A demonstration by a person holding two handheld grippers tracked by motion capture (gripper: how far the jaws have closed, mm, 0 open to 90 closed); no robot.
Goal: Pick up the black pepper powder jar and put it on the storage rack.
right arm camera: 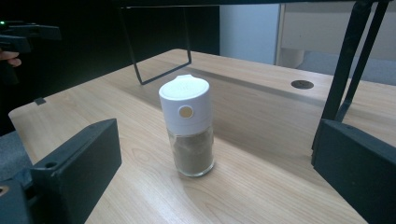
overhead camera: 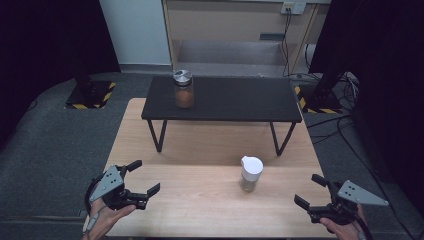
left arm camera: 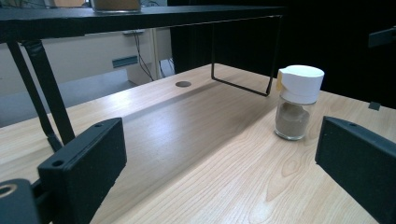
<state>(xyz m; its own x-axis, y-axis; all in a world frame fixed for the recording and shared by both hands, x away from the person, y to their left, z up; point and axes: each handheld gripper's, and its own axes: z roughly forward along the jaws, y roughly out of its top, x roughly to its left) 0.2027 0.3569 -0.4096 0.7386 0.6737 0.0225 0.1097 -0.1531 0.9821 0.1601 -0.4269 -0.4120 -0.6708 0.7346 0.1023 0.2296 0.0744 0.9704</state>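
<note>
Claws, left (overhead camera: 145, 179) and right (overhead camera: 310, 192), hovered apart and empty over the tabletop's (overhead camera: 200, 200) near corners, the white-capped shaker (overhead camera: 250, 173) upright between them, nearer the right, so reaching for it looked the likely next move.

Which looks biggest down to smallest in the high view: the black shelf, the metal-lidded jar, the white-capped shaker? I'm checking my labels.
1. black shelf, by far the largest.
2 and 3. metal-lidded jar and white-capped shaker: they look about alike. The jar sits raised on the shelf and farther back, so I won't rank them.
</note>
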